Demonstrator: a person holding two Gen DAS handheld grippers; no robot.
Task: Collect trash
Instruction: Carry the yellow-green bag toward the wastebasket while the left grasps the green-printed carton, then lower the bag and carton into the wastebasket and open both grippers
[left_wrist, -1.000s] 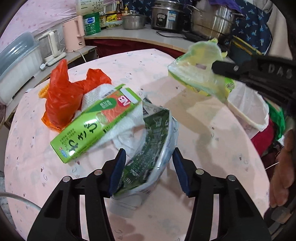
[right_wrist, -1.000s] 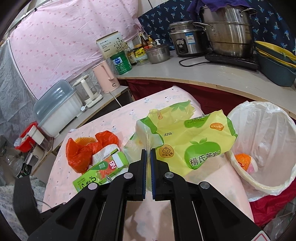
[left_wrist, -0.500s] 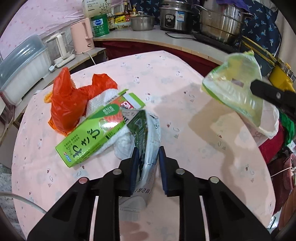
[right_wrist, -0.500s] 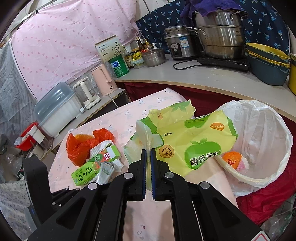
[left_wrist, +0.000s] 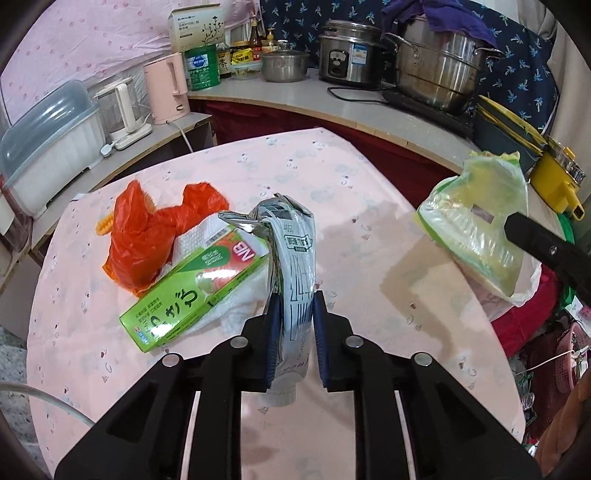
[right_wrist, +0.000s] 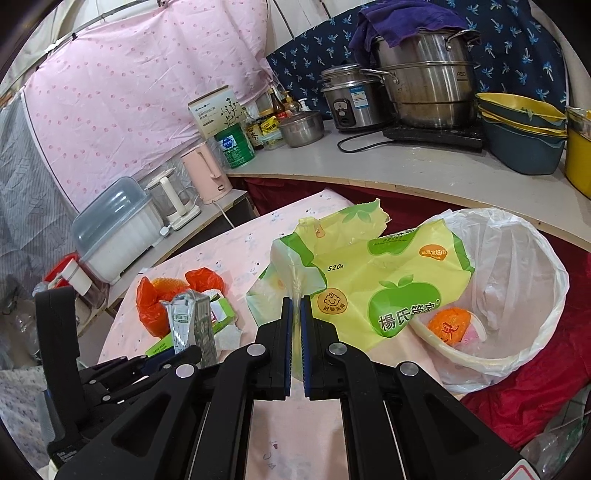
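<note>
Carton (left_wrist: 295, 266) between left fingers (left_wrist: 273, 332), lifted.

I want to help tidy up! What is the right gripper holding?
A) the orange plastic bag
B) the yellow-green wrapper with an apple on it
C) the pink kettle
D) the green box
B: the right gripper is shut on the yellow-green wrapper, holding it up next to the trash bin.
</note>
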